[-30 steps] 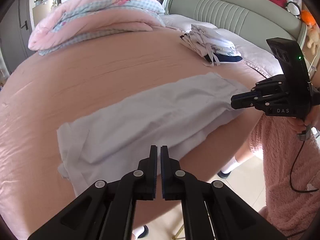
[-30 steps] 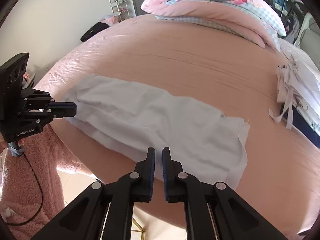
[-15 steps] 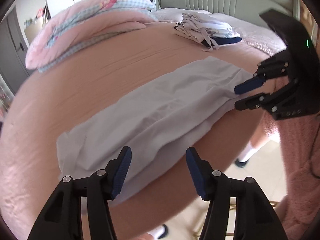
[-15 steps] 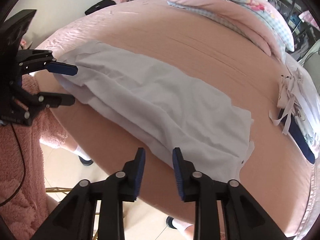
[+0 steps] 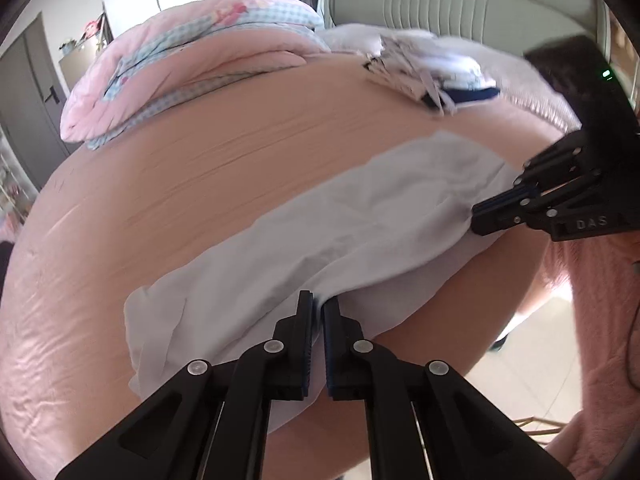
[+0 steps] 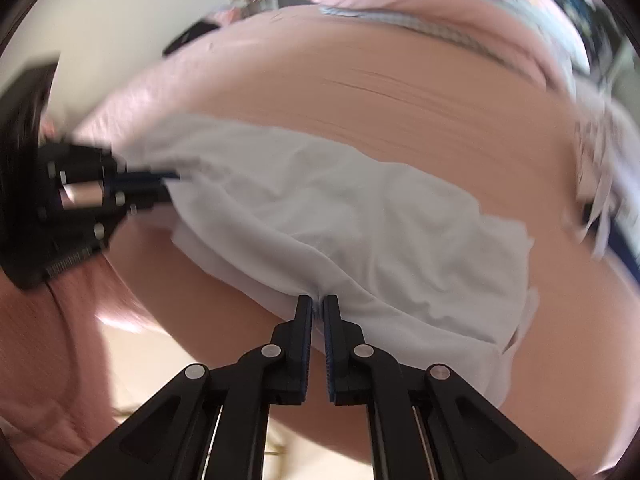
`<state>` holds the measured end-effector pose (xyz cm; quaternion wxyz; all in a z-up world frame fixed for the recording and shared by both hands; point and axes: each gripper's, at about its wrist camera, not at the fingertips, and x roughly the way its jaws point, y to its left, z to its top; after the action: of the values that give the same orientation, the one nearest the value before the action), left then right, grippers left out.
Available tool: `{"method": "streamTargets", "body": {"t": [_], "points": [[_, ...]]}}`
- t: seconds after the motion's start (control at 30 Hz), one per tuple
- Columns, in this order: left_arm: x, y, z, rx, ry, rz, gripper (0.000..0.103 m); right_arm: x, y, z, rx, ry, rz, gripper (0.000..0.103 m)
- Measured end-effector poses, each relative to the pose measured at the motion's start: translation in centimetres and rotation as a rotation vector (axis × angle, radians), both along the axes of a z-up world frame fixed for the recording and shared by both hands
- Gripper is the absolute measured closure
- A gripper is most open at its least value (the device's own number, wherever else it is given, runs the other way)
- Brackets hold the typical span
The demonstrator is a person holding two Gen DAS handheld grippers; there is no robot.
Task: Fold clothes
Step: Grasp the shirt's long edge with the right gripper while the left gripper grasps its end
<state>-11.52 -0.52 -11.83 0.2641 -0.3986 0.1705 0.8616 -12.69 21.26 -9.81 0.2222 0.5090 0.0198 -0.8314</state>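
Left wrist view: white garment (image 5: pixel 360 220) spread long across pink bed (image 5: pixel 200 168), near edge pinched in left gripper (image 5: pixel 317 308), jaws just closed on cloth. Far end clamped by right gripper (image 5: pixel 480 210), off to right. Right wrist view: right gripper (image 6: pixel 317 307) gripping garment edge, jaws just closed. Folded quilt (image 5: pixel 192 64) beyond, clothes pile (image 5: pixel 432 76) far right.

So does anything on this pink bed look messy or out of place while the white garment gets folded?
Mostly no. The white garment lies along the near edge of the pink bedspread, pinched by both grippers. Only the loose heap of white and navy clothes near the grey headboard looks untidy, straps trailing.
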Motion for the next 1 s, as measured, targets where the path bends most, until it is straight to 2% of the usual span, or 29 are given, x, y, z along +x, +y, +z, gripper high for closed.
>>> {"method": "streamTargets", "body": {"t": [0.07, 0.17, 0.27, 0.33, 0.4, 0.43, 0.47, 0.5, 0.53, 0.57, 0.6, 0.63, 0.67, 0.73, 0.83, 0.9, 1.0], "points": [[0.3, -0.7, 0.6, 0.028, -0.014, -0.004, 0.1, -0.2, 0.4, 0.1, -0.036, -0.012, -0.016, 0.099], [1.0, -1.2, 0.6, 0.04, -0.027, -0.027, 0.1, 0.3, 0.5, -0.1, 0.004, -0.007, -0.016, 0.099], [1.5, -0.9, -0.5, -0.008, -0.041, -0.026, 0.1, 1.0, 0.5, -0.6, 0.003, -0.025, 0.005, 0.099], [1.3, -0.3, -2.0, -0.057, -0.11, -0.023, 0.099, 1.5, 0.5, -1.7, 0.035, -0.062, 0.02, 0.099], [1.1, 0.2, -2.9, -0.077, -0.189, -0.027, 0.096, 1.6, 0.4, -3.4, 0.081, -0.148, 0.022, 0.099], [1.3, 0.1, -2.3, -0.038, -0.193, -0.036, 0.096, 1.6, 0.5, -3.8, 0.083, -0.18, 0.019, 0.099], [1.9, -0.3, -0.7, 0.048, -0.16, -0.047, 0.096, 1.7, 0.7, -3.6, 0.07, -0.189, 0.019, 0.099], [2.3, -1.0, 1.1, 0.157, -0.13, -0.056, 0.096, 1.8, 0.9, -2.8, 0.058, -0.174, 0.024, 0.099], [2.3, -1.7, 2.5, 0.234, -0.116, -0.043, 0.094, 2.0, 1.1, -1.7, 0.052, -0.139, 0.028, 0.099], [1.9, -2.3, 3.5, 0.278, -0.105, -0.007, 0.092, 2.2, 1.2, -0.6, 0.048, -0.101, 0.032, 0.098], [1.4, -2.7, 4.1, 0.299, -0.09, 0.034, 0.083, 2.0, 1.4, 0.4, 0.052, -0.062, 0.02, 0.098], [0.6, -2.9, 4.0, 0.281, -0.072, 0.079, 0.07, 1.8, 1.6, 1.3, 0.057, -0.022, 0.005, 0.096], [-0.3, -3.0, 3.4, 0.256, -0.067, 0.119, 0.067, 1.2, 1.5, 1.7, 0.05, 0.001, -0.019, 0.09], [-2.1, -2.9, 1.6, 0.259, -0.133, 0.188, 0.067, -0.5, 1.2, 1.7, 0.037, 0.026, -0.069, 0.081], [-3.3, -2.6, -0.4, 0.33, -0.254, 0.27, 0.067, -2.6, -0.2, 0.1, 0.054, 0.01, -0.118, 0.081], [-2.2, -2.0, -0.7, 0.37, -0.263, 0.28, 0.067, -3.0, -0.8, -1.3, 0.088, -0.018, -0.132, 0.081], [-1.0, -1.6, -2.1, 0.259, -0.233, 0.293, 0.067, -2.2, -0.1, -2.6, 0.061, -0.032, -0.138, 0.081]]}}
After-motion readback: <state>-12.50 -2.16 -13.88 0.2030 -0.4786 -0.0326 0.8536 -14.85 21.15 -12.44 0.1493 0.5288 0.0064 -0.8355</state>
